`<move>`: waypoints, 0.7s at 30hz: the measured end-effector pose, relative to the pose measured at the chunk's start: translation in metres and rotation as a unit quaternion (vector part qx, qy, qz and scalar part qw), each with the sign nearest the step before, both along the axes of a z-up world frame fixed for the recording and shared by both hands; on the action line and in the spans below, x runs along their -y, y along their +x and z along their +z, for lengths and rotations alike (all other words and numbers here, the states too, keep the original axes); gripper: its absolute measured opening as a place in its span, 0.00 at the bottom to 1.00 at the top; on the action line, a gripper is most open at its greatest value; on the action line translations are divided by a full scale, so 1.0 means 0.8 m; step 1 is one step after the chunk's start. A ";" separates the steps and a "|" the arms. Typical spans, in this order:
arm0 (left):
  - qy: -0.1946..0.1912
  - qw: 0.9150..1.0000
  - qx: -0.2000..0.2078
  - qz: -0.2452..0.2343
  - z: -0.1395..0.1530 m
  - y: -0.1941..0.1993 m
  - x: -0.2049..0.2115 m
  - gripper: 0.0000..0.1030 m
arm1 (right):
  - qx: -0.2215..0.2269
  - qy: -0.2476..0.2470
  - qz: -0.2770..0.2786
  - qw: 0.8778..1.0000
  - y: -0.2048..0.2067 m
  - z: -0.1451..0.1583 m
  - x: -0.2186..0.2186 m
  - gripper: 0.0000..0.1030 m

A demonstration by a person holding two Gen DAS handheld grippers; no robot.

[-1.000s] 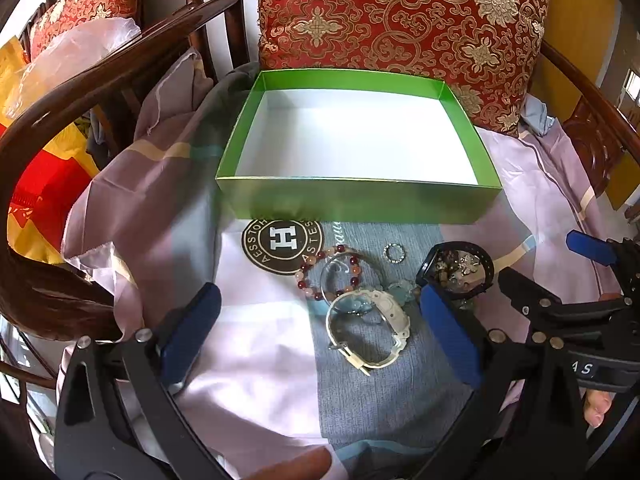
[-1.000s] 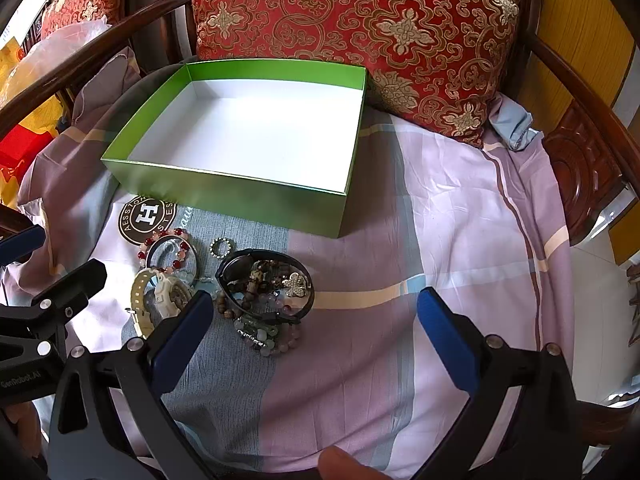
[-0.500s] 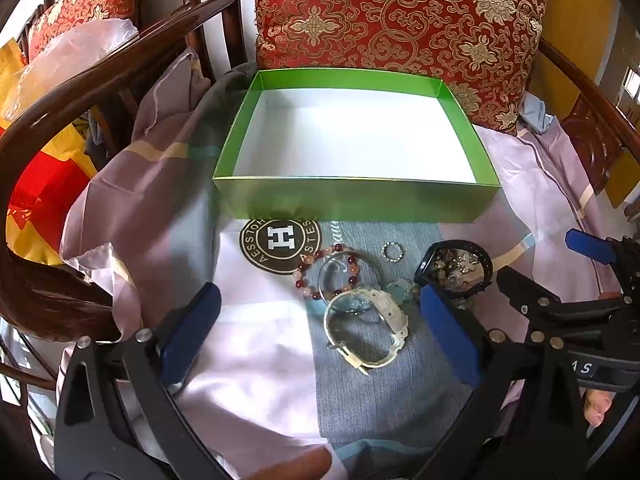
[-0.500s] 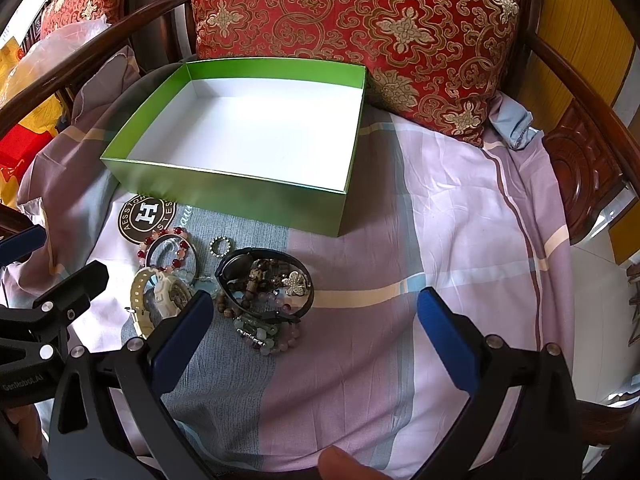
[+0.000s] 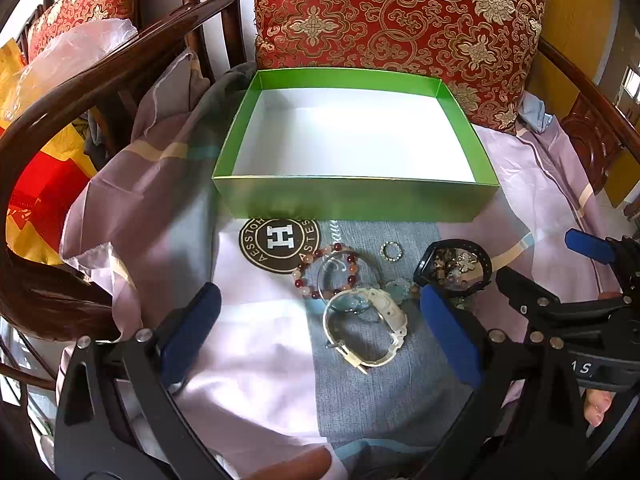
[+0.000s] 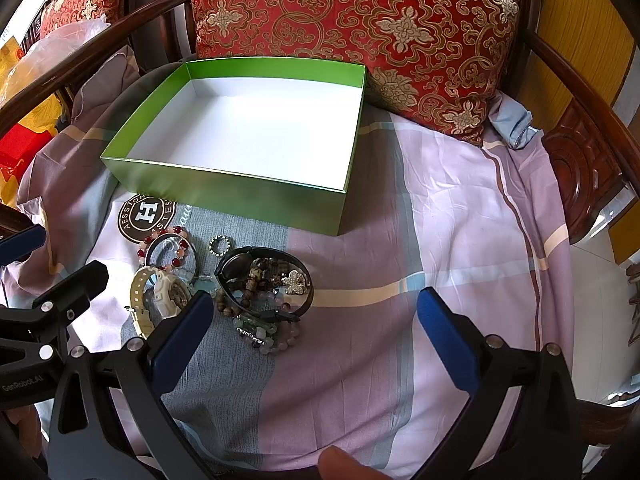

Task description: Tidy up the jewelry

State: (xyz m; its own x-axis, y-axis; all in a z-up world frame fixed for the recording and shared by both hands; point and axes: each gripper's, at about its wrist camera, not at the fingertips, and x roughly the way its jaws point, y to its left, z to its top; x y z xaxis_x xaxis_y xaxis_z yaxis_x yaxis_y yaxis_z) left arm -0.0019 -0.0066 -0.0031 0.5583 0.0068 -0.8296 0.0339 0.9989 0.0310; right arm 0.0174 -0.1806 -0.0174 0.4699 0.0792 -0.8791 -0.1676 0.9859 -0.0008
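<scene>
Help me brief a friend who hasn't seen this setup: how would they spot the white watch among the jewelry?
Find the open green box on the cloth-covered chair seat; the jewelry lies in a cluster just in front of it. The white watch is the piece nearest the left gripper, beside the red-beaded bracelet. It alone has a wide cream strap with a buckle, not beads.

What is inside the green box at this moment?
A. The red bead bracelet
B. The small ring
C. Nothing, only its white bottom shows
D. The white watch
C: the green box shows only a bare white bottom, while the white watch, the red bead bracelet and the small ring all lie on the cloth in front of it.
</scene>
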 end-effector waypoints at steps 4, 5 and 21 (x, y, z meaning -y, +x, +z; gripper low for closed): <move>0.000 1.000 0.000 0.000 0.000 0.000 0.000 0.98 | -0.001 0.000 -0.001 1.000 0.000 0.000 0.000 0.99; 0.000 1.000 0.000 0.000 0.000 0.000 0.000 0.98 | -0.001 0.000 0.000 1.000 0.000 0.000 0.000 0.99; 0.001 1.000 -0.001 -0.001 -0.001 -0.002 0.001 0.98 | -0.001 0.002 0.000 1.000 -0.002 -0.003 0.001 0.99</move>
State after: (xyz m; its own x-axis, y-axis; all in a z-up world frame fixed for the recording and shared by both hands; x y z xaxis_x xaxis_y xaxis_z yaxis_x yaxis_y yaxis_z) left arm -0.0039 -0.0075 -0.0043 0.5564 0.0072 -0.8309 0.0352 0.9989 0.0323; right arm 0.0160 -0.1814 -0.0201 0.4675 0.0822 -0.8801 -0.1678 0.9858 0.0030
